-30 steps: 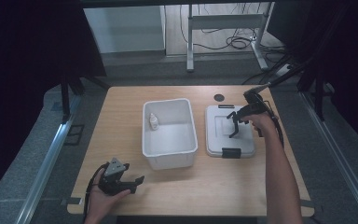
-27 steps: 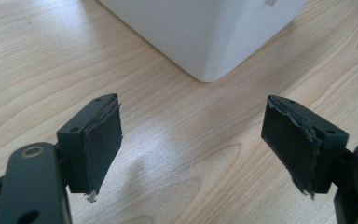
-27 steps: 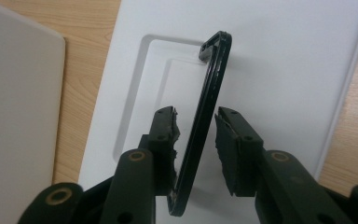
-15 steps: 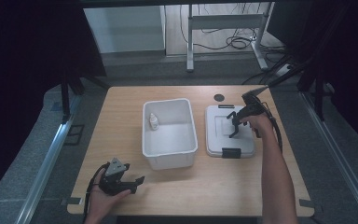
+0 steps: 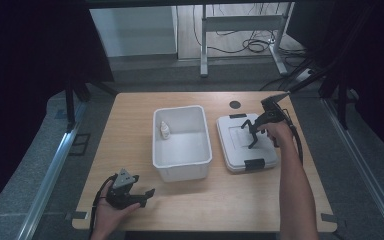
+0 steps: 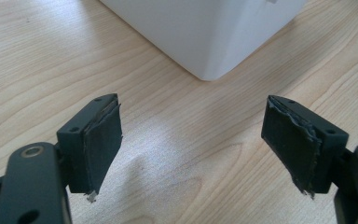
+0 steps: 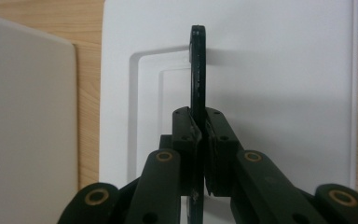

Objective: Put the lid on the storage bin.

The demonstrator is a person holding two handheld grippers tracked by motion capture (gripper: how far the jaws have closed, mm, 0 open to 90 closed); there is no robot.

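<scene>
A white lid (image 5: 237, 150) lies flat on the wooden table, right of an open white bin (image 5: 182, 169). A small white bottle (image 5: 164, 130) stands inside the bin at its far left. My right gripper (image 5: 252, 139) points down at the lid; its jaws have just been closing and are shut on the lid's thin black handle (image 7: 197, 70), which stands upright between the pads (image 7: 199, 128). My left gripper (image 5: 147, 195) rests near the table's front left, open, with bare wood between its jaws (image 6: 193, 140) and the bin's corner (image 6: 209, 42) ahead.
Black clips sit at the lid's near edge (image 5: 254, 164) and far edge (image 5: 238, 116). A small dark disc (image 5: 235, 104) lies on the table behind the lid. Desk legs and cables (image 5: 250, 45) stand on the floor beyond the table.
The right gripper's jaws have drawn together on the lid's handle. Both hands keep their places.
</scene>
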